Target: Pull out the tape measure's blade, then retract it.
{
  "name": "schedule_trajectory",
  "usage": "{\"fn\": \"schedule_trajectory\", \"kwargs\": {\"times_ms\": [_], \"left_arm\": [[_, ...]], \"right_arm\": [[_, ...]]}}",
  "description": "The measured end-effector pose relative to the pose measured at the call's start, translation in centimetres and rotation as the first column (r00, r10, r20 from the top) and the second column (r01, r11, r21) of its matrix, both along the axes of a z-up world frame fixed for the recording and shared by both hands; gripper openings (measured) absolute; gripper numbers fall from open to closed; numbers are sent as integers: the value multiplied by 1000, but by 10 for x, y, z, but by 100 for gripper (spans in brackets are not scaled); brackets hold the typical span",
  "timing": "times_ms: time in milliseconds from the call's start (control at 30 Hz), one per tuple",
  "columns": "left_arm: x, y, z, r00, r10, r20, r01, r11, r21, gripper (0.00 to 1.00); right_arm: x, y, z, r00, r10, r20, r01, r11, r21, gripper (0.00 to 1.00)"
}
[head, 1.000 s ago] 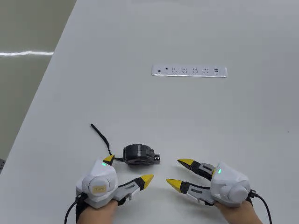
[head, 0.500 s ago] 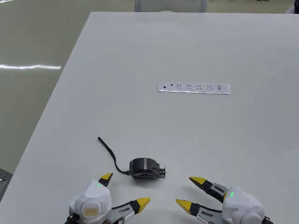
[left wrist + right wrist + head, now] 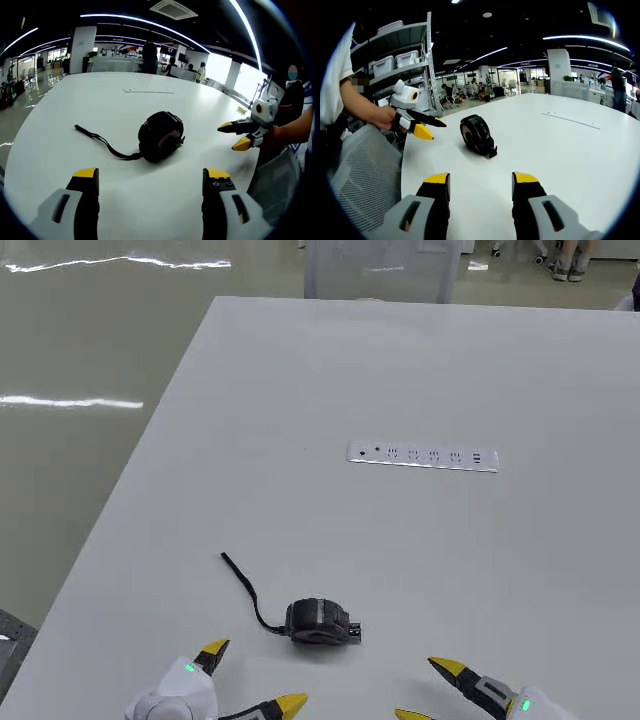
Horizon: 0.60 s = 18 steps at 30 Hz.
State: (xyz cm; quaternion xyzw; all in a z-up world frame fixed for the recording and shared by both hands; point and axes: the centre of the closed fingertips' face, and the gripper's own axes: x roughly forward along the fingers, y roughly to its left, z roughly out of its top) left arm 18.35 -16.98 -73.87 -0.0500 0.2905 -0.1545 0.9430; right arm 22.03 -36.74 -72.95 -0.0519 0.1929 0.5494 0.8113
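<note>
We saw the tape measure (image 3: 320, 621) lying on the white table (image 3: 400, 360) near its front edge. Its hook end pointed right in the head view, and its black strap (image 3: 243, 585) trailed away to the far left. Our left gripper (image 3: 252, 676) hung just short of the case without touching it, jaws spread wide and holding nothing. Our right gripper (image 3: 428, 691) sat further right, apart from the case, its 2 jaws likewise parted and empty. A power strip (image 3: 422, 457) lay well beyond, mid-table.
</note>
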Motion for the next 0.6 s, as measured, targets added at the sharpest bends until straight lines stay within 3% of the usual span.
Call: {"fn": "schedule_trajectory", "kwargs": {"times_ms": [167,300,600], "left_arm": [[-8,4,1,1000,-5,-3,5,1000,-1,83],[-11,6,5,1000,-6,-6,6,1000,-26,83],[-19,8,9,999,-36,-13,36,999,-24,83]], "right_arm": [[-4,-7,3,1000,-19,2,18,1000,2,51],[-7,-12,5,1000,-30,0,30,1000,3,52],[-9,-21,10,999,-54,1,54,998,8,54]]}}
